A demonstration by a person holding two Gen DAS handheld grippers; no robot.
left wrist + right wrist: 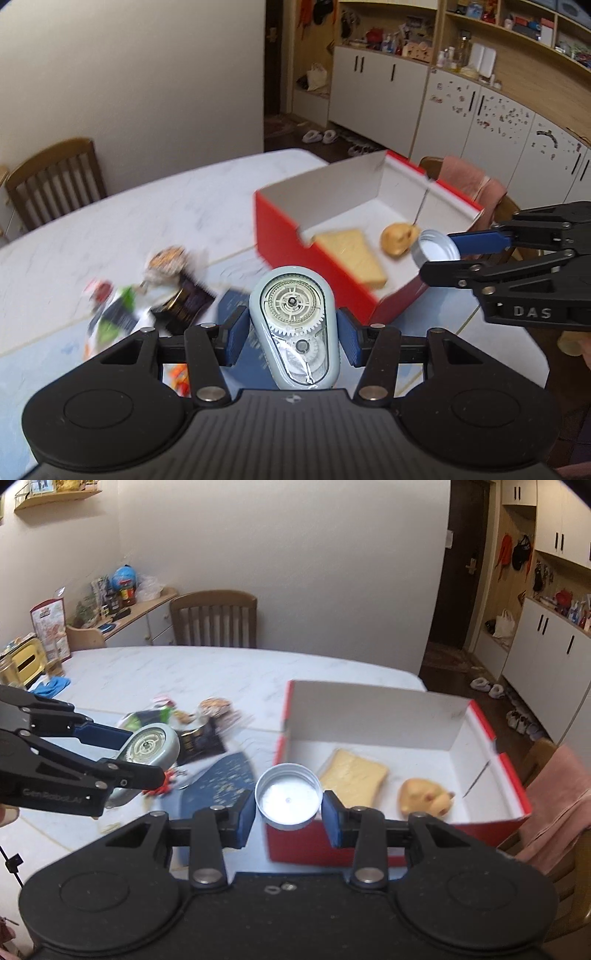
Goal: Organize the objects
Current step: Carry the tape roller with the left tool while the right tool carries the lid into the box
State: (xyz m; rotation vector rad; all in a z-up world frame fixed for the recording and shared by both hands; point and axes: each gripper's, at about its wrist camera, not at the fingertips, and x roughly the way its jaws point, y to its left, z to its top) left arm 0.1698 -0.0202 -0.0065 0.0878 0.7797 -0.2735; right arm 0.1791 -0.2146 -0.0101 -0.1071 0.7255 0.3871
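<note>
Pointing downward over the table (184, 668), left gripper (293, 328) clamps a tape dispenser (293, 325), right gripper (288, 805) a lid (288, 797).

This is a home dining room. A white marble-patterned table (207, 672) stands with a wooden slat-backed chair (214, 618) at its far side. White cabinets (384, 88) under cluttered open shelves (509, 26) line the right wall, slippers (489, 688) lie on the dark floor, and bags and clothes hang near a dark door (461, 565).

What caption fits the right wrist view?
Right gripper holds a metal lid beside the red box.
</note>
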